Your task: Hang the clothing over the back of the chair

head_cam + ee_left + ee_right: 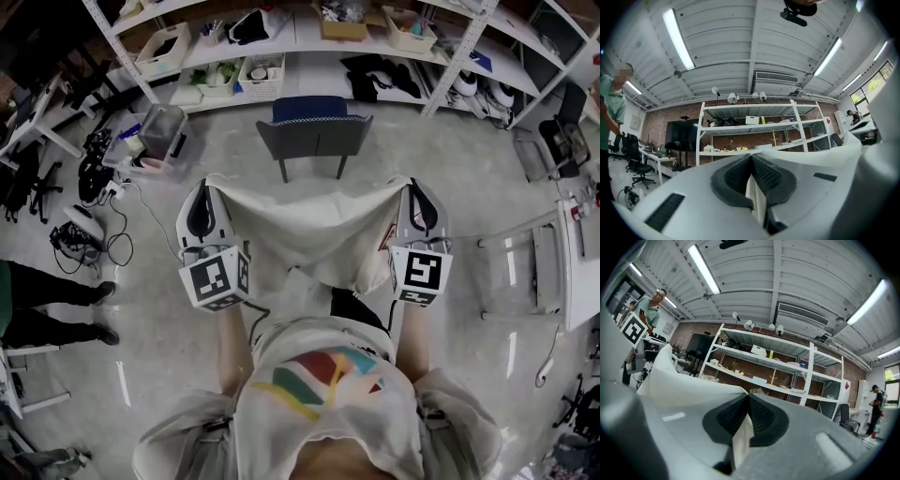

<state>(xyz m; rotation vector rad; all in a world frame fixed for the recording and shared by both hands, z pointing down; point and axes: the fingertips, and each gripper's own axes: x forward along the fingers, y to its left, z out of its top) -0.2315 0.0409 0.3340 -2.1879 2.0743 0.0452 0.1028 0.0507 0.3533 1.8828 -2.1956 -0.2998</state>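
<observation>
We hold the cloth (314, 225) stretched just in front of the chair (314, 131), left gripper (203, 187) and right gripper (413, 187) each pinching a corner, basket (262, 79) behind the chair holding unclear small items

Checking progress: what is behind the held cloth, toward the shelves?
The chair stands beyond the cloth, apart from it, its back bare. The cloth, pinched by the left gripper and right gripper, covers the floor beneath it.

Bright, even light from ceiling strip lights (678, 40); strong fisheye bending, dark vignetted corners, soft blur up close.
</observation>
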